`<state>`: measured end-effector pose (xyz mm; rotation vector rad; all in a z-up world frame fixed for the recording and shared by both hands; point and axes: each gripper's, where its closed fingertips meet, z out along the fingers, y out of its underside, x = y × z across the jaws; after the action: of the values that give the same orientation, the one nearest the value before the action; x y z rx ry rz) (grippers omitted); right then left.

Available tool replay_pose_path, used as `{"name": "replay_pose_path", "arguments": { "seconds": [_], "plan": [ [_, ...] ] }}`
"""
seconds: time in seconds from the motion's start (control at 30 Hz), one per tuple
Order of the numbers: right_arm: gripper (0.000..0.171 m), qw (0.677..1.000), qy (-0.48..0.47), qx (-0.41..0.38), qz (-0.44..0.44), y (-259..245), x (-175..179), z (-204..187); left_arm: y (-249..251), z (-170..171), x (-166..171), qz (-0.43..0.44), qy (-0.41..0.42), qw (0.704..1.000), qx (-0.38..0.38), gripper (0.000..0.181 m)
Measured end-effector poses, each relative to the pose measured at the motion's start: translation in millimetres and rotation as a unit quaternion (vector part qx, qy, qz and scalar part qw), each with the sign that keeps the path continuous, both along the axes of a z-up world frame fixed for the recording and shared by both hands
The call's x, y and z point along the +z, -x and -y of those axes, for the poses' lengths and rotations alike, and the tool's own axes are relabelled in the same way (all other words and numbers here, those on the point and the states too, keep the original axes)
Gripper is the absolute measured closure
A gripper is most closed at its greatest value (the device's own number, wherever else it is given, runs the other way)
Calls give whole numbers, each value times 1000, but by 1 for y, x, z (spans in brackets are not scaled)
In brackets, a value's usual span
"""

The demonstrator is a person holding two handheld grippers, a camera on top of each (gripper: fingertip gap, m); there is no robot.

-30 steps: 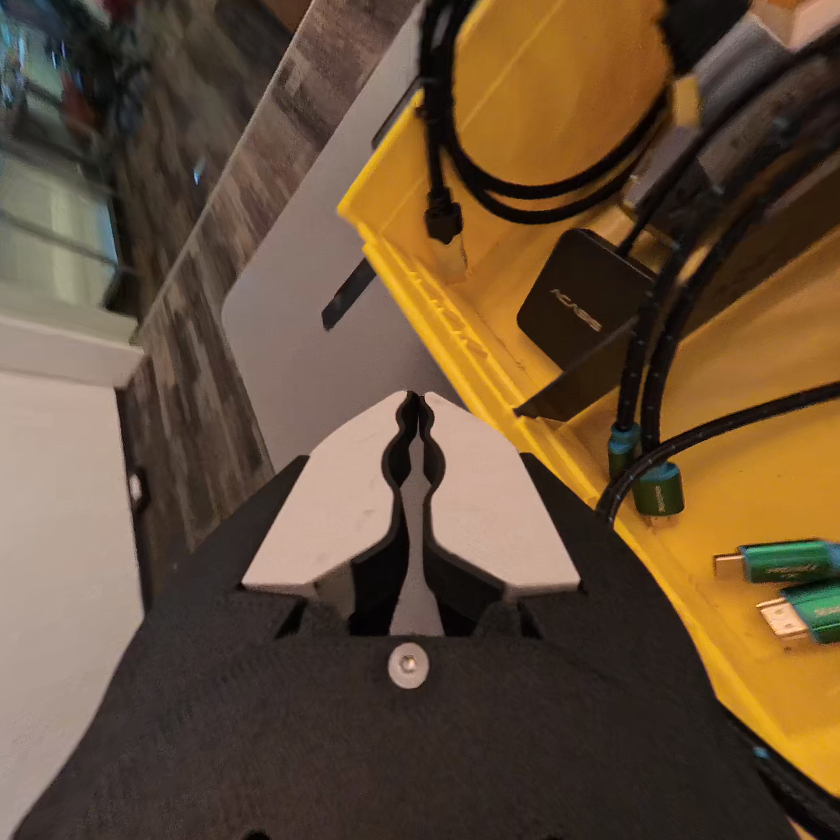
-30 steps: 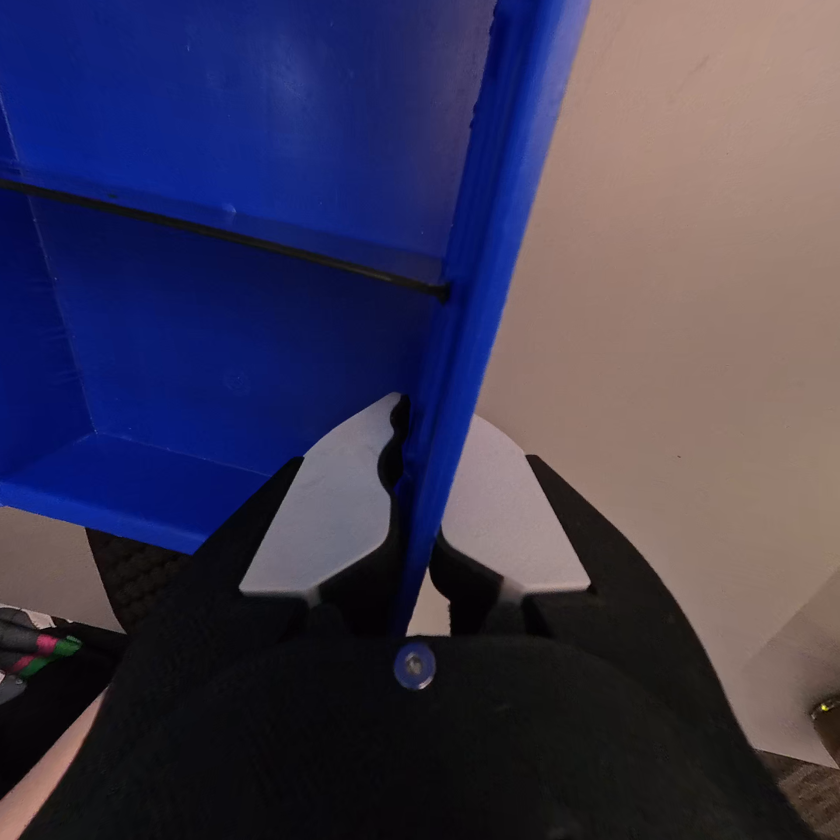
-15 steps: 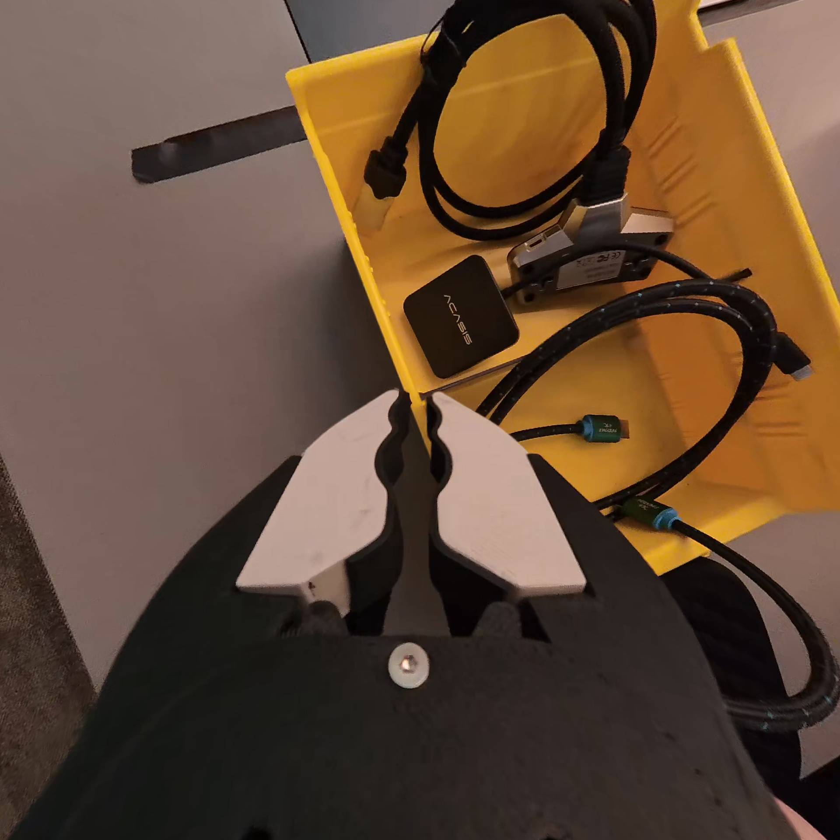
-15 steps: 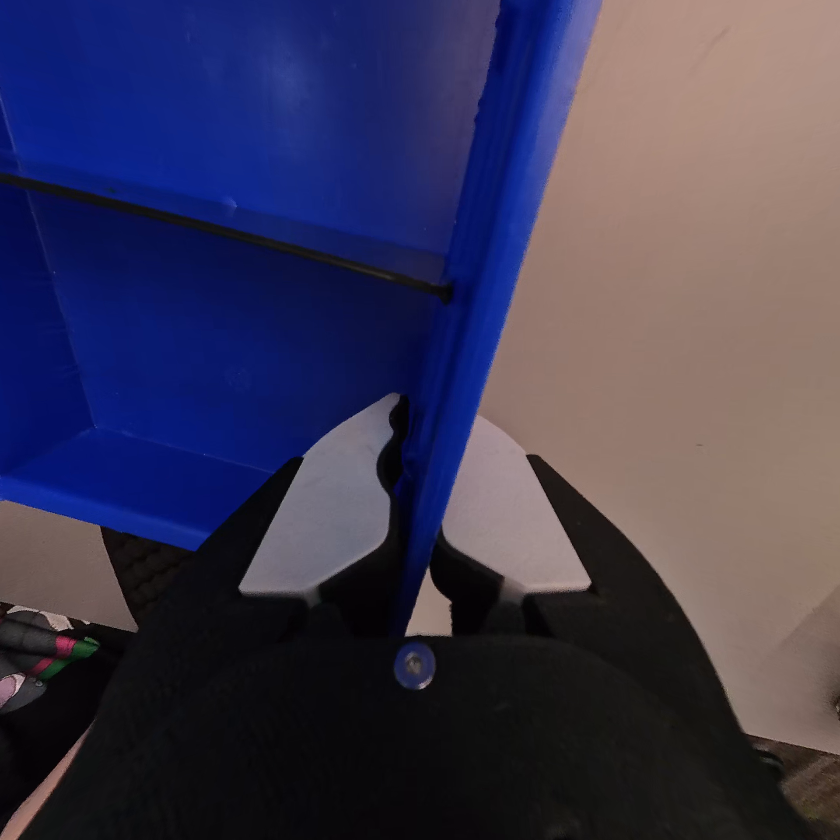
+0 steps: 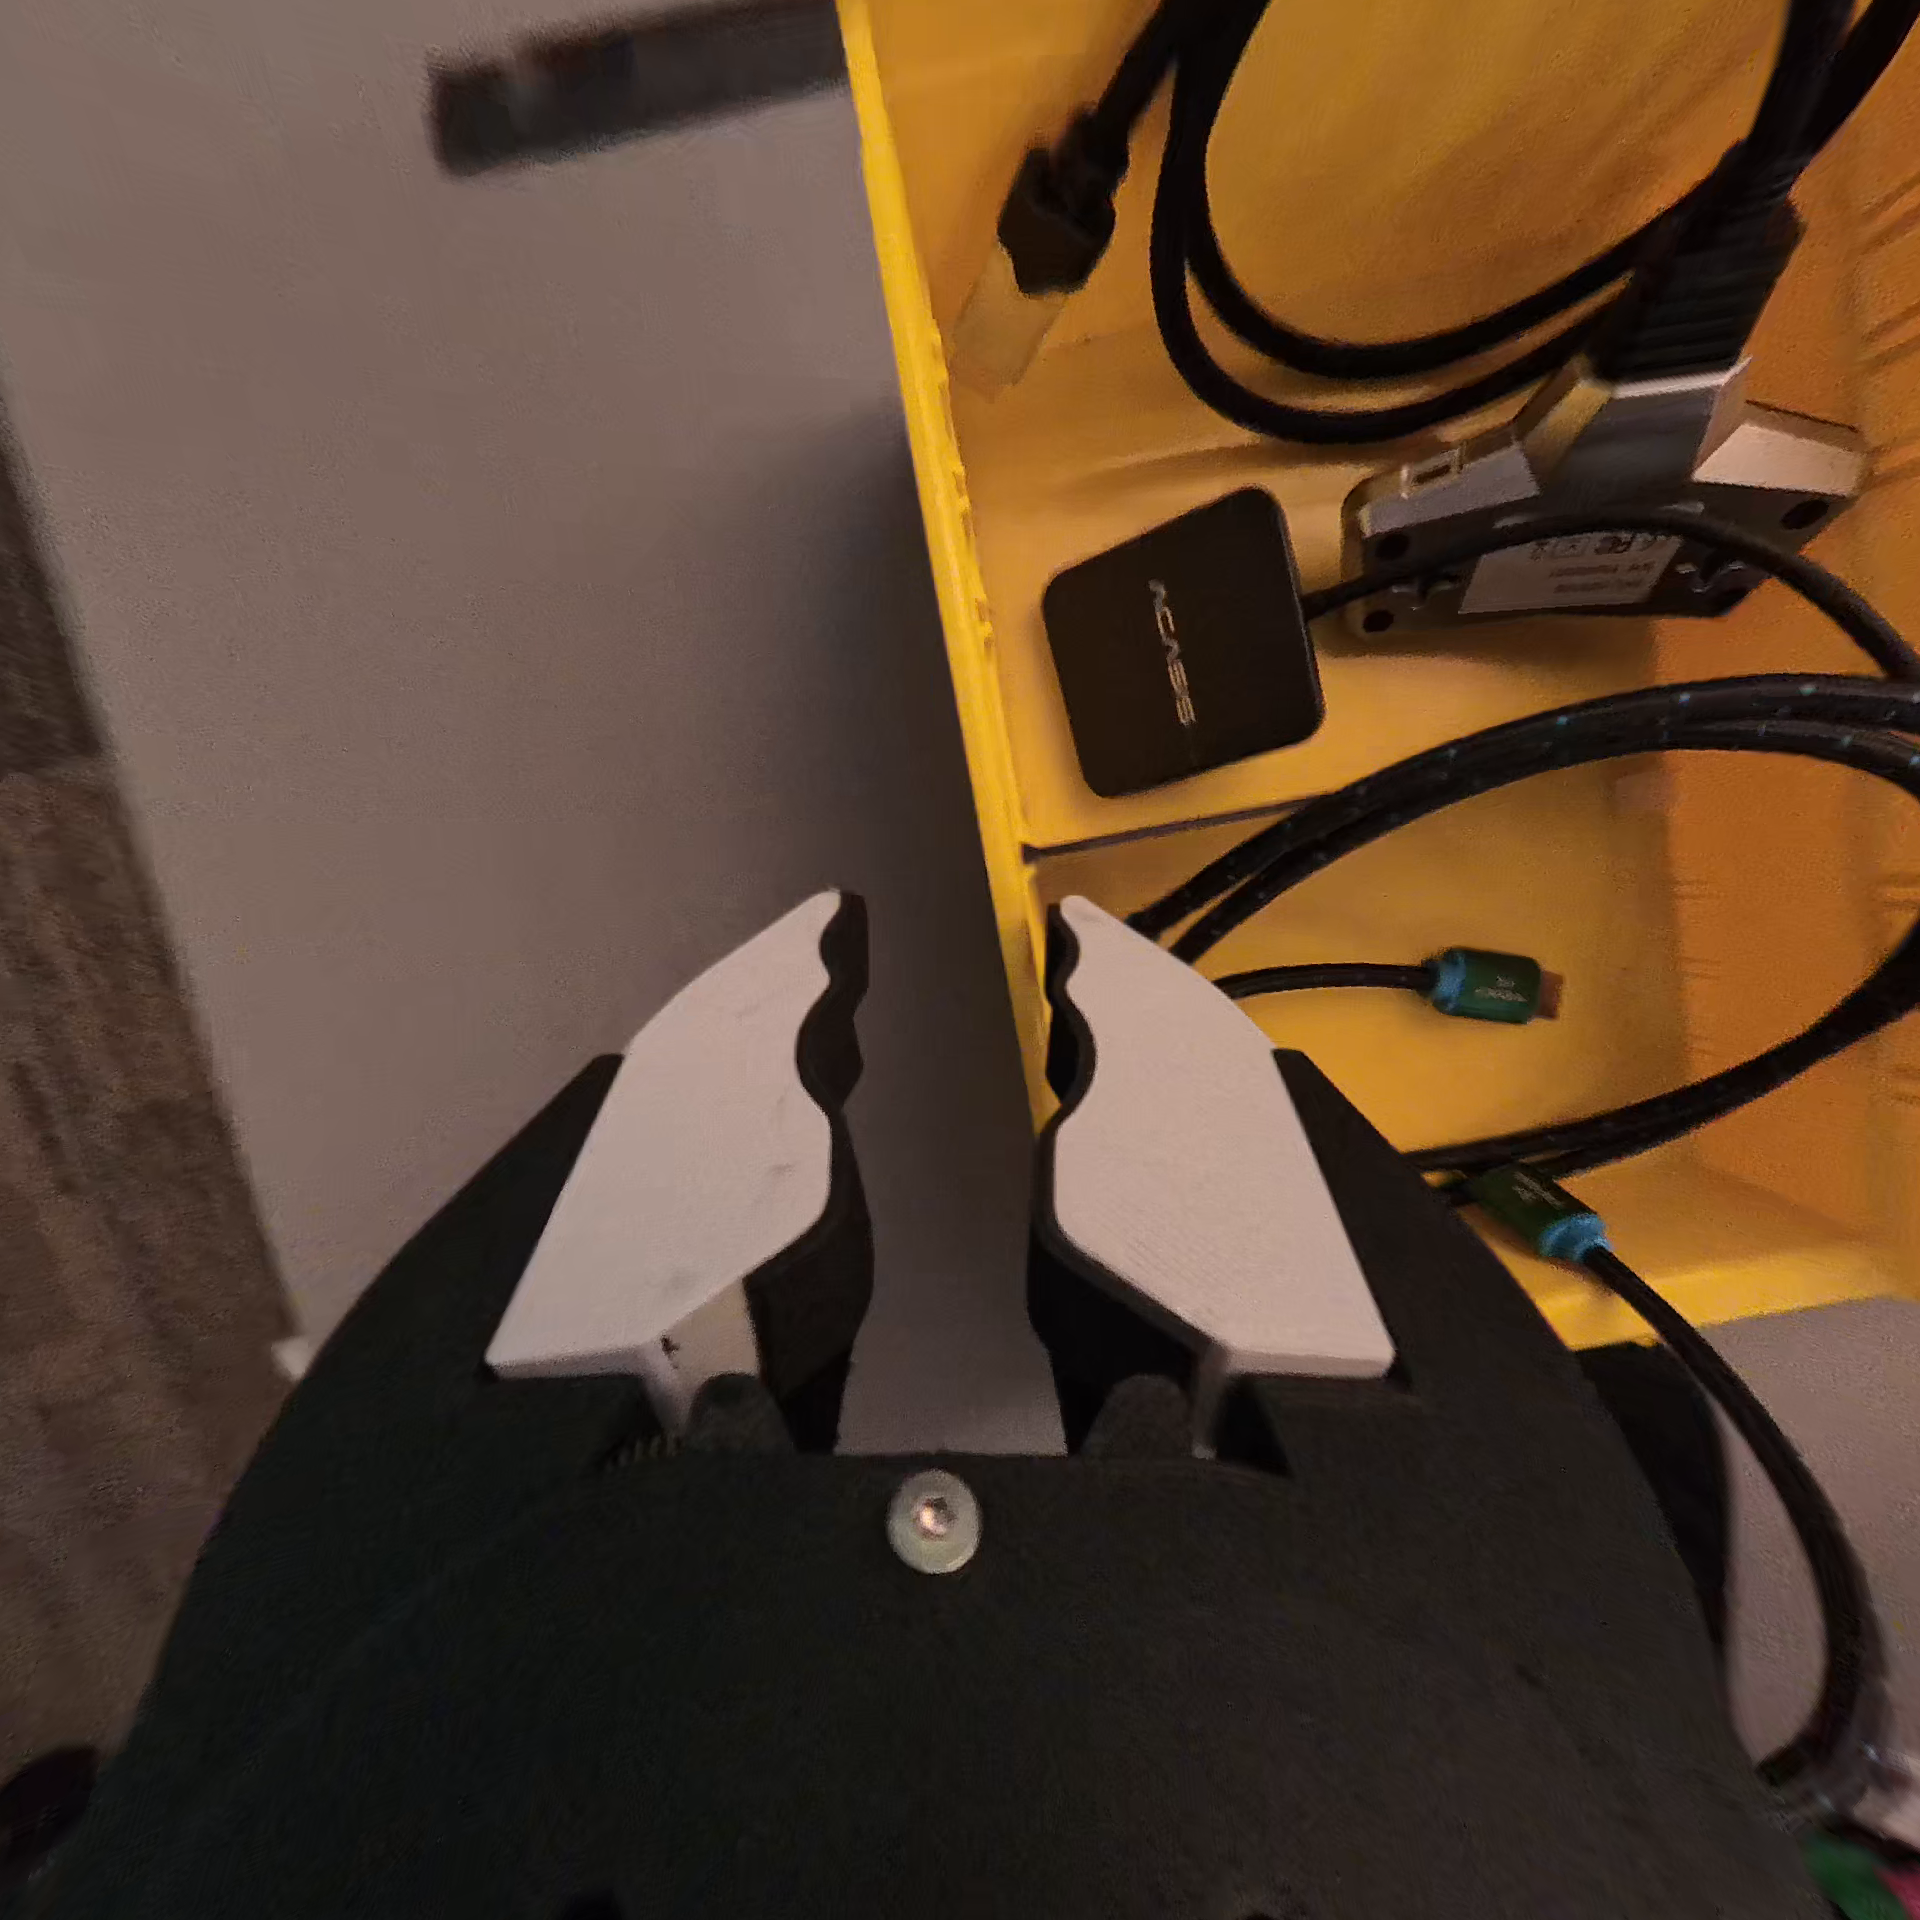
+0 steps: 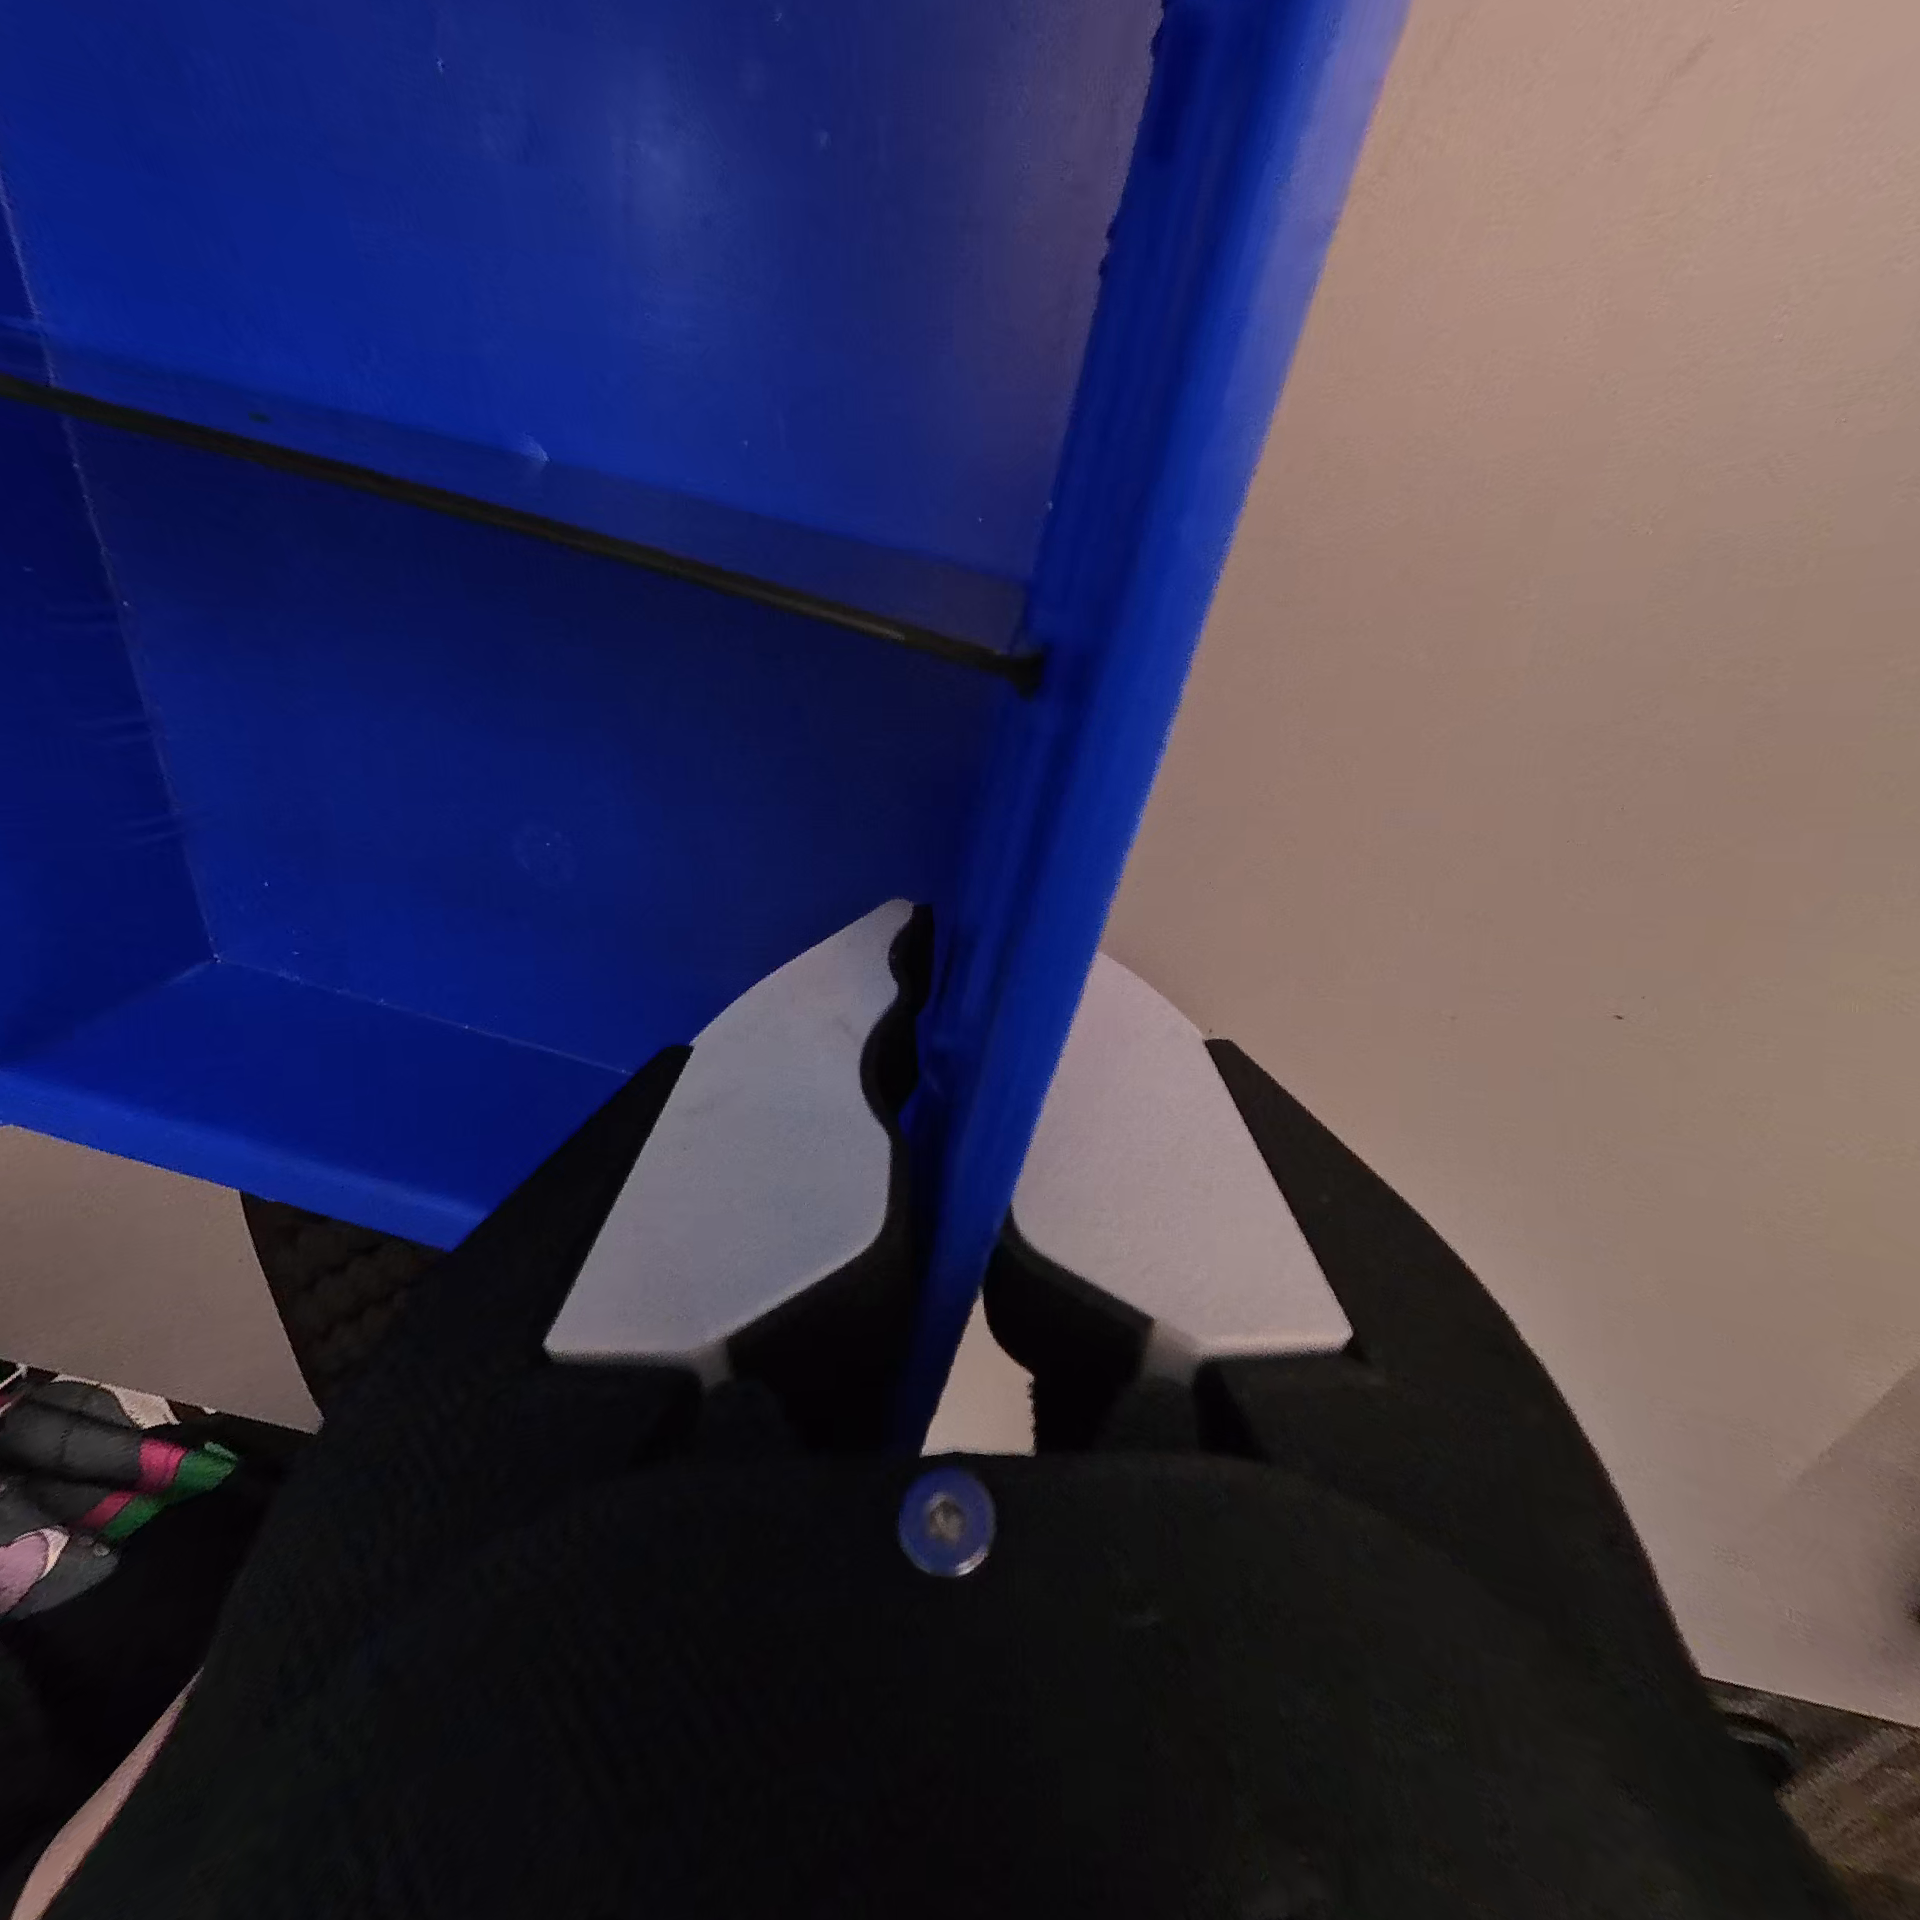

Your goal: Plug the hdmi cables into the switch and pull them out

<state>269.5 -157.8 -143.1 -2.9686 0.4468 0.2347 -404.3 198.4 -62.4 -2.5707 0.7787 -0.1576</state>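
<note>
In the left wrist view, a yellow bin (image 5: pixel 935 416) holds a grey hdmi switch (image 5: pixel 1558 561), a black square box (image 5: pixel 1179 644), a coiled black cable (image 5: pixel 1195 312) and braided cables with green plugs (image 5: pixel 1491 987). One green plug (image 5: pixel 1527 1205) hangs over the bin's near edge. My left gripper (image 5: pixel 951 914) is open, with the bin's left wall between its fingers, close to the right finger. In the right wrist view, my right gripper (image 6: pixel 1003 935) is shut on the side wall of a blue bin (image 6: pixel 1195 416). I see nothing inside the blue bin.
The yellow bin rests on a grey table (image 5: pixel 520 520) with a dark slot (image 5: pixel 623 94) at the back. Carpet (image 5: pixel 83 935) shows at the left. The blue bin has a black divider rod (image 6: pixel 520 520) and sits over a beige surface (image 6: pixel 1558 727). One gripper's finger ends stand about 75 centimetres off the other's.
My left gripper has opened from nearly shut at the yellow bin's wall, and the bin now looks closer and shifted right. My right gripper still clamps the blue bin's wall, barely moved.
</note>
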Motion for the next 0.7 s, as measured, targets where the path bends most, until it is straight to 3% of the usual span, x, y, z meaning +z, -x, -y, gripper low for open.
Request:
{"name": "replay_pose_path", "arguments": {
  "seconds": [0.07,0.1,0.17,0.7],
  "plan": [
    [161,1000,-1,0,-1,0,0,0,-6,13,-19,27,80,996,1,151],
    [161,1000,-2,1,-1,0,0,0,-11,21,-29,45,128,991,-3,165],
    [161,1000,-2,2,0,0,0,0,-12,25,-41,56,176,983,10,170],
    [161,1000,-11,26,1,-9,-1,-1,6,18,-41,100,173,977,68,169]
  ]
}}
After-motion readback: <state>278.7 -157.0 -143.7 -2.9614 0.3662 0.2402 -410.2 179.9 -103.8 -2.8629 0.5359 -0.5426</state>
